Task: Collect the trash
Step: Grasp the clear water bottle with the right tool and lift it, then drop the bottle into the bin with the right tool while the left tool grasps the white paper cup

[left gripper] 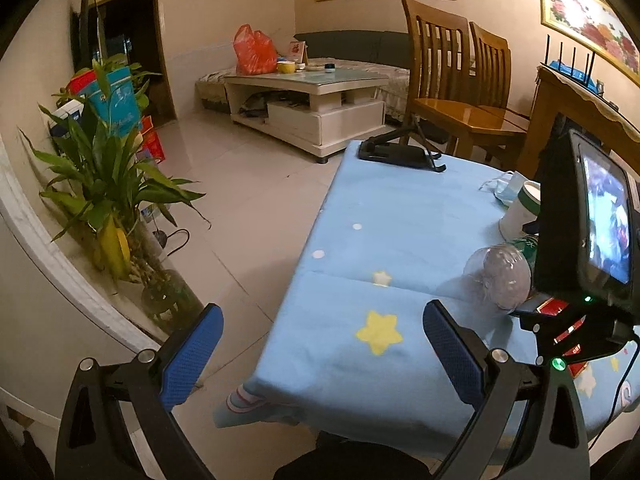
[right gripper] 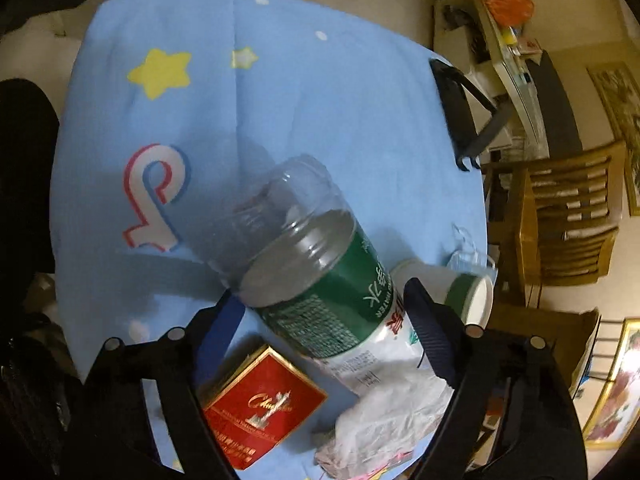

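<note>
A clear plastic bottle (right gripper: 304, 256) with a green label lies on its side on the blue star-print tablecloth (right gripper: 312, 112). My right gripper (right gripper: 320, 308) is open and straddles the bottle's labelled part, just above it. Below it lie a red cigarette box (right gripper: 264, 404) and a crumpled white plastic wrapper (right gripper: 384, 412). A white paper cup (right gripper: 452, 288) with a green band lies to the bottle's right, with a blue face mask (right gripper: 468, 252) behind it. My left gripper (left gripper: 324, 340) is open and empty over the table's near left edge; the bottle (left gripper: 500, 276) lies to its right.
A black phone stand (left gripper: 400, 152) sits at the table's far edge. Wooden chairs (left gripper: 452, 88) stand beyond it. A potted plant (left gripper: 112, 184) stands on a ledge to the left. A white coffee table (left gripper: 312, 104) is across the tiled floor.
</note>
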The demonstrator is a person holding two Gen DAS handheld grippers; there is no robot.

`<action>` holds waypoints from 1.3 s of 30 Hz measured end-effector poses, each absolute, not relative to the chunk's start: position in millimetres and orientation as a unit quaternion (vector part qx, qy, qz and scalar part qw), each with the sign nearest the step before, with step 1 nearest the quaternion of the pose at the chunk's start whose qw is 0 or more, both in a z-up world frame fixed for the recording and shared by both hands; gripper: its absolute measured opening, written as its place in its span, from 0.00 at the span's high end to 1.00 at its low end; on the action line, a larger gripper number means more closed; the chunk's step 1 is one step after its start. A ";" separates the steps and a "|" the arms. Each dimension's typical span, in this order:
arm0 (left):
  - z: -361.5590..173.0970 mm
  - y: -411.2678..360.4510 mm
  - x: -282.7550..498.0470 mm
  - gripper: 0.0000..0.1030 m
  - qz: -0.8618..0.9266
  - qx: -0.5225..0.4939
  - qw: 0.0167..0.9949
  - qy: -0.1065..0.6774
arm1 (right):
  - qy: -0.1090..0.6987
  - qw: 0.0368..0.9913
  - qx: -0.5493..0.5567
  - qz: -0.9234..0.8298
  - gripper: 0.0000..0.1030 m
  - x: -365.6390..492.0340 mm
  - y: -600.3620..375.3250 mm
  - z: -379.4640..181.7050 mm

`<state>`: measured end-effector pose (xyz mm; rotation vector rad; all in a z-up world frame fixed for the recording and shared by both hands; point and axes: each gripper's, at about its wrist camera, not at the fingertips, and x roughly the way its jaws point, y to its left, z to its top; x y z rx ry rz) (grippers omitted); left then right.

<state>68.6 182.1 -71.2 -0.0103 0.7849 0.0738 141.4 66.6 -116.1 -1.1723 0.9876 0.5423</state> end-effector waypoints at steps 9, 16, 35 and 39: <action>-66.7 177.8 67.8 0.06 0.011 -0.029 0.924 0.382 | 0.393 0.827 -0.270 0.300 0.29 149.6 12.5 -2.8; -62.2 150.6 63.1 0.06 -0.016 -0.046 0.932 0.360 | 0.273 0.905 0.062 0.319 0.31 112.9 -135.0 72.4; -71.6 -19.9 229.8 0.06 -0.155 0.078 0.899 0.403 | 0.214 0.923 0.297 0.117 0.33 -73.3 -487.7 4.1; -97.9 -48.7 243.3 0.06 -0.148 0.127 0.886 0.421 | 0.218 0.926 0.303 0.062 0.34 -76.3 -537.5 -13.0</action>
